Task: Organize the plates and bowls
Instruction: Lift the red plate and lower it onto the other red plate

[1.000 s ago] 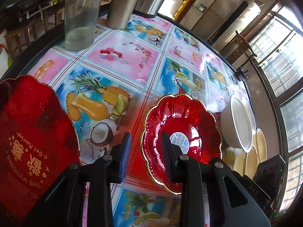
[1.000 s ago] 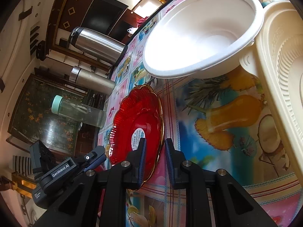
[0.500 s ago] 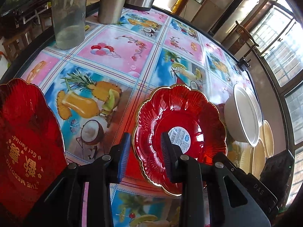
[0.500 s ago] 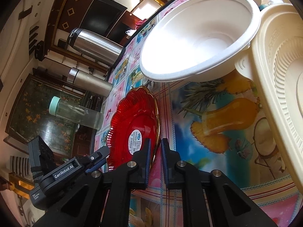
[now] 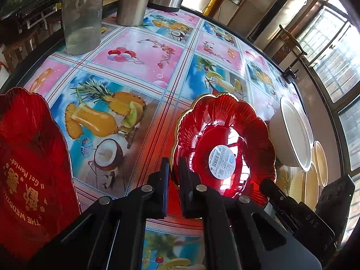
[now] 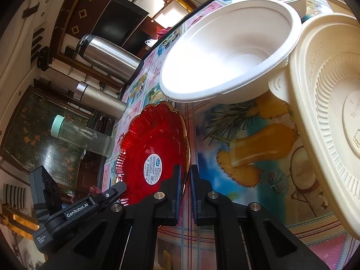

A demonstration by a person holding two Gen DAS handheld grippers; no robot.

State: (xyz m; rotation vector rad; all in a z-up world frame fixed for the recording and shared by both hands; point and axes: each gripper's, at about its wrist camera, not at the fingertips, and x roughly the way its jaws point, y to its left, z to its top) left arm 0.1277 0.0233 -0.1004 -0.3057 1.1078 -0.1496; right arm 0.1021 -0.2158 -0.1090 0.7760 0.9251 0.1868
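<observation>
Covering the round table is a glossy fruit-print tablecloth (image 5: pixel 126 117); steel flasks (image 6: pixel 110 56) and a clear bottle (image 6: pixel 83 137) stand at its far edge, windows (image 5: pixel 333 51) beyond. White bowls (image 6: pixel 227 51) and cream plates (image 6: pixel 330 112) sit right of the red scalloped plate (image 5: pixel 225 144), a larger red tray (image 5: pixel 29 162) left. Left gripper (image 5: pixel 173 182) is clenched on that plate's near-left gilt rim; right gripper (image 6: pixel 187 186) pinches the opposite rim, both held low over the cloth.
</observation>
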